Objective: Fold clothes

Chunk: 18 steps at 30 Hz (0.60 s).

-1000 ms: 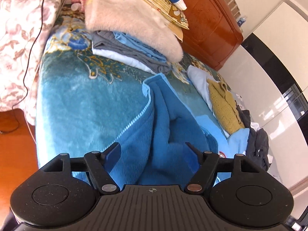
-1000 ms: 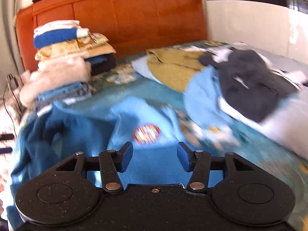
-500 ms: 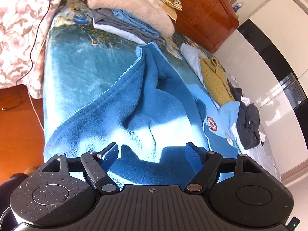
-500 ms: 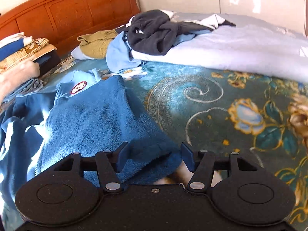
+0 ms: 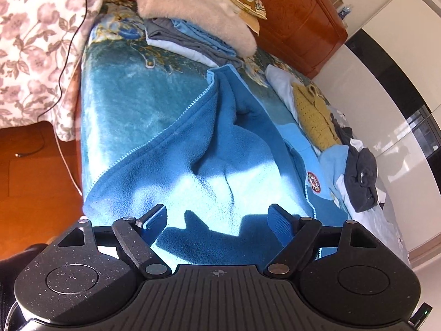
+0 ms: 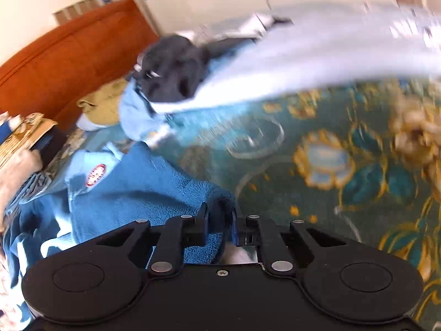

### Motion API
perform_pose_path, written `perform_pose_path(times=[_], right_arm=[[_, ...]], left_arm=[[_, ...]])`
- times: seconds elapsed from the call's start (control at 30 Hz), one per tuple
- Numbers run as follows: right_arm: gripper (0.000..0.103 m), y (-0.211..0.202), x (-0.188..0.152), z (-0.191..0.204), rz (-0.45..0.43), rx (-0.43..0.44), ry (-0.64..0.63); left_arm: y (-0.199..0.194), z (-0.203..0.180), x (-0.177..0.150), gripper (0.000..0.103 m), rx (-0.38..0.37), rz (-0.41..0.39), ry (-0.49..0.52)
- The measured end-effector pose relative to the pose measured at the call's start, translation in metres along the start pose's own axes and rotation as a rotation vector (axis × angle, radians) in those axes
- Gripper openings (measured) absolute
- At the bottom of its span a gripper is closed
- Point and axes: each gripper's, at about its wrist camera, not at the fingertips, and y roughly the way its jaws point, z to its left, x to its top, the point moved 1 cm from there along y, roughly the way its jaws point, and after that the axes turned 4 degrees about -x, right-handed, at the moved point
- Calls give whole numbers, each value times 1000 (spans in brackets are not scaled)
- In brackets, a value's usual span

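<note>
A blue fleece jacket (image 5: 220, 151) with a zip and a round red badge (image 5: 314, 183) lies spread lengthwise on the teal floral blanket (image 5: 124, 115). My left gripper (image 5: 217, 215) hovers over its sunlit near end. Its jaws are opening and nothing is pinched between them. In the right wrist view the jacket (image 6: 137, 187) reaches my right gripper (image 6: 219, 216), whose jaws are closing. The pads press on a thick fold at the jacket's near corner. That view is blurred by motion.
A stack of folded clothes (image 5: 198, 19) sits by the wooden headboard (image 5: 303, 27). A yellow knit (image 5: 314, 115) and a dark garment (image 5: 361, 182) lie along the far side with a pale quilt (image 6: 317, 63). A floral quilt (image 5: 35, 41) and a black cable (image 5: 70, 41) lie left.
My right gripper rolled, swung to the jacket's near corner and closed on it. My left gripper drew back along the jacket toward its near end, jaws slightly wider.
</note>
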Motion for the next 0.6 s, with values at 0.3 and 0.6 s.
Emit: perform_pose_path(times=[0.3, 0.6], right_arm=[[43, -24, 1, 1, -83, -76, -23], [55, -62, 8, 25, -252, -38, -158]], left_arm=[[1, 22, -6, 79, 122, -61, -58], [16, 47, -16, 61, 258, -147, -12]])
